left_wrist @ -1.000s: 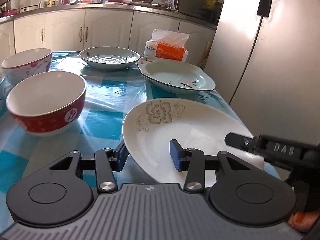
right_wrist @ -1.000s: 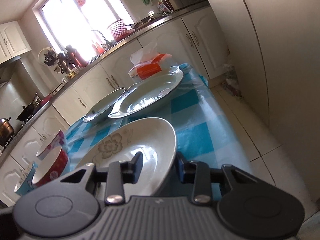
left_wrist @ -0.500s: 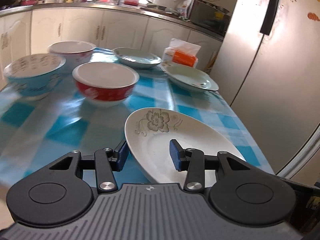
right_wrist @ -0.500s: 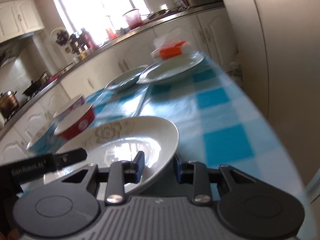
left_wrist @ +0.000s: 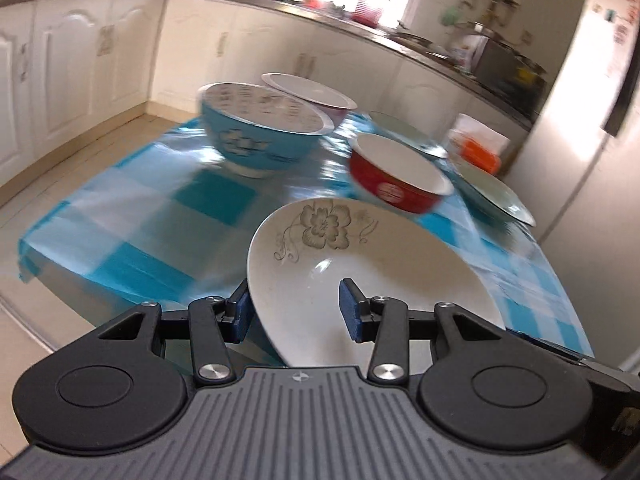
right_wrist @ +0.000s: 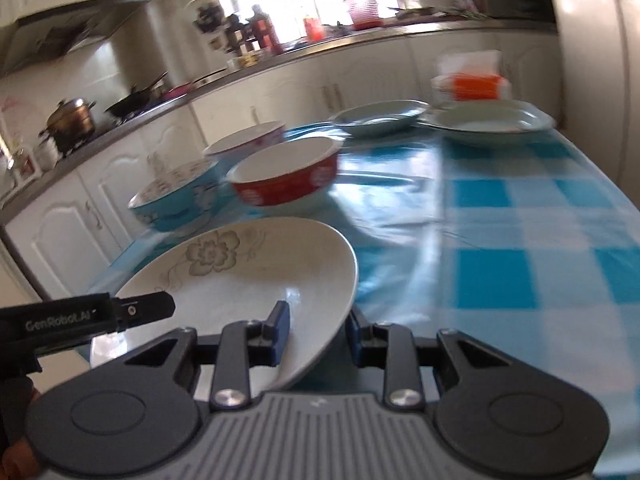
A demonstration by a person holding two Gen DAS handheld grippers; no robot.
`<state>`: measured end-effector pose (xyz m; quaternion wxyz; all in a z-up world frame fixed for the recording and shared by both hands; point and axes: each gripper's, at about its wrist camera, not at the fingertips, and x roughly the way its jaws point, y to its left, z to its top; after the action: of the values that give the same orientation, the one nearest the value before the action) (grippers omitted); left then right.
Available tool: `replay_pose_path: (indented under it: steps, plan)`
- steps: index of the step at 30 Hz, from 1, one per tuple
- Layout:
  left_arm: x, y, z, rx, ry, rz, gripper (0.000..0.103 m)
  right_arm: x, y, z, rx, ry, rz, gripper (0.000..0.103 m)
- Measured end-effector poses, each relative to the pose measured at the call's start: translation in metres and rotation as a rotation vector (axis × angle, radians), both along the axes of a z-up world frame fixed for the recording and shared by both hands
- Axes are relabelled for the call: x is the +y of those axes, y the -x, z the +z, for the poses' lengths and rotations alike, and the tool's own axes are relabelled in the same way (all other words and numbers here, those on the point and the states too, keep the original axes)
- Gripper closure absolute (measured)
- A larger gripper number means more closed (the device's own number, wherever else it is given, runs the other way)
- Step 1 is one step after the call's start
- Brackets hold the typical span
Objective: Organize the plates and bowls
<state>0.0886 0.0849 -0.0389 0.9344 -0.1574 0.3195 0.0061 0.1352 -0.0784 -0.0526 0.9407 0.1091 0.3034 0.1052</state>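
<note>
A white oval plate with a flower print (left_wrist: 360, 264) is held above the near end of the table by both grippers. My left gripper (left_wrist: 294, 312) is shut on its near-left rim. My right gripper (right_wrist: 318, 330) is shut on its right rim (right_wrist: 280, 276). Beyond it stand a red bowl (left_wrist: 396, 180), a blue bowl (left_wrist: 260, 136) and a white bowl with a red pattern (left_wrist: 312, 92). Two pale green plates (right_wrist: 380, 118) (right_wrist: 492, 120) lie at the far end.
The table has a blue checked cloth (right_wrist: 520, 240). An orange tissue pack (right_wrist: 476, 80) sits at the far end. A fridge (left_wrist: 592, 120) stands to the right of the table. Kitchen cabinets (left_wrist: 80, 52) run along the back and left.
Both grippers have carried the flower plate up and toward the near left end of the table. The views have swung so the bowls now sit ahead of the plate.
</note>
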Motion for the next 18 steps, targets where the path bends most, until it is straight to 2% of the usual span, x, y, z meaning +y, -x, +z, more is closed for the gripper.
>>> replay_pose_path:
  steps: [6, 10, 12, 13, 14, 16, 18]
  plan:
    - [0.013, -0.017, -0.002, -0.016, 0.0, 0.023, 0.054, 0.024, -0.024, -0.003, -0.006, 0.013, 0.008, 0.074]
    - [0.01, -0.015, -0.002, -0.025, -0.012, 0.013, 0.053, 0.024, -0.019, -0.004, -0.008, 0.007, -0.001, 0.073]
    - [0.012, -0.014, -0.003, -0.03, -0.017, -0.002, 0.048, 0.021, -0.019, -0.004, 0.0, -0.015, 0.009, 0.07]
    - [0.017, -0.007, -0.004, -0.033, -0.019, -0.01, 0.042, 0.019, -0.017, -0.003, 0.004, -0.037, 0.014, 0.064]
    - [0.02, -0.005, -0.005, -0.038, -0.018, -0.024, 0.031, 0.016, -0.015, -0.003, 0.008, -0.066, 0.021, 0.059]
    - [0.021, 0.002, -0.002, -0.053, -0.04, -0.023, 0.019, 0.012, -0.008, -0.001, 0.007, -0.094, 0.014, 0.031]
    - [0.021, 0.007, 0.001, -0.07, -0.071, -0.005, 0.016, 0.008, 0.002, 0.002, 0.0, -0.092, -0.007, 0.026]
